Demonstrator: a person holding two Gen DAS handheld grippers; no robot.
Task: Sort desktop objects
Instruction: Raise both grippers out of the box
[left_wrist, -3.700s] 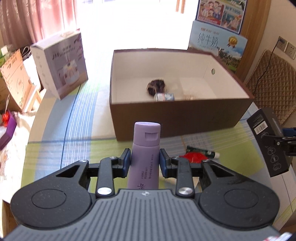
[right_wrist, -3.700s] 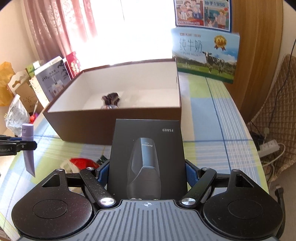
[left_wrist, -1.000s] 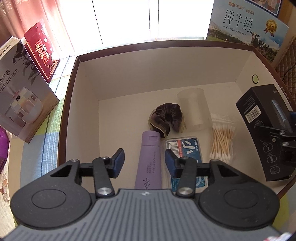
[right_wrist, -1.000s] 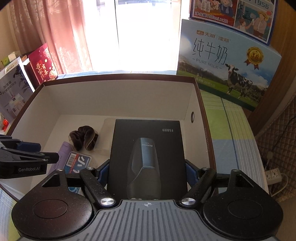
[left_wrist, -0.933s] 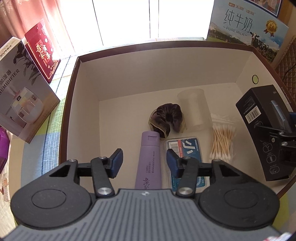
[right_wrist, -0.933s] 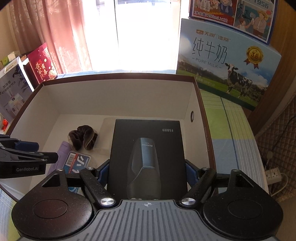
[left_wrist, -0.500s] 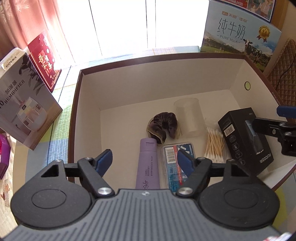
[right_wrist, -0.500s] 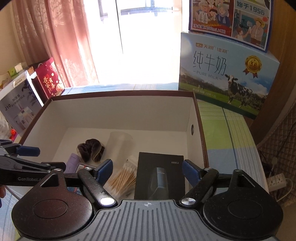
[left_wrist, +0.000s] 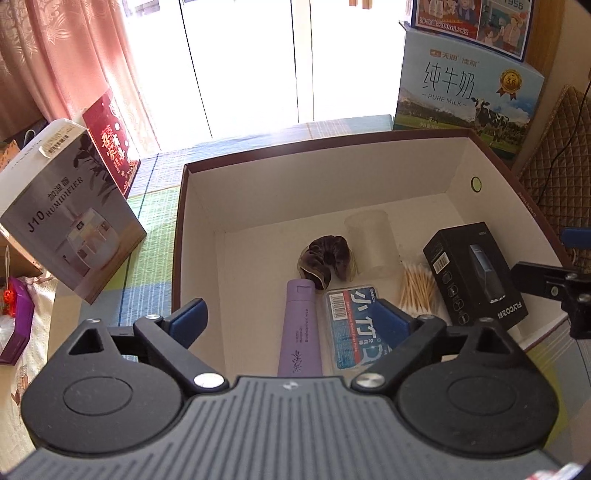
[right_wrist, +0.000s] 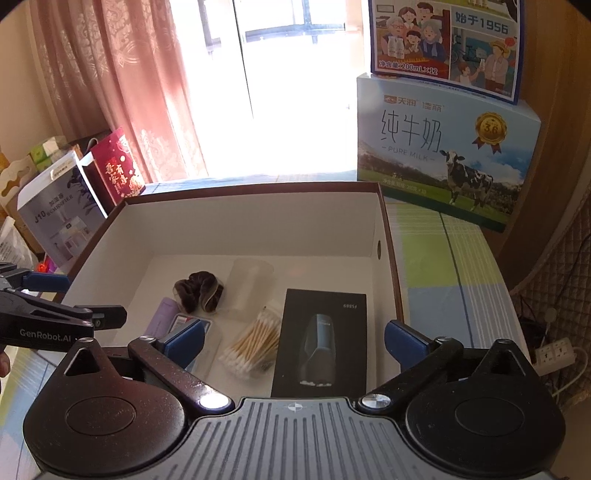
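Left wrist view: my left claw (left_wrist: 291, 319) gapes empty above the brown box (left_wrist: 177, 236), the purple tube (left_wrist: 300, 326) lying lower centre. My right claw (right_wrist: 293, 339) gapes too, over the black shaver box (right_wrist: 321, 341). Best lift both straight up, clear of the rim.

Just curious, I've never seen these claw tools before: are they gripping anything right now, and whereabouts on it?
Nothing is held. The left gripper and the right gripper are both open above the box; the purple tube and black carton lie inside.
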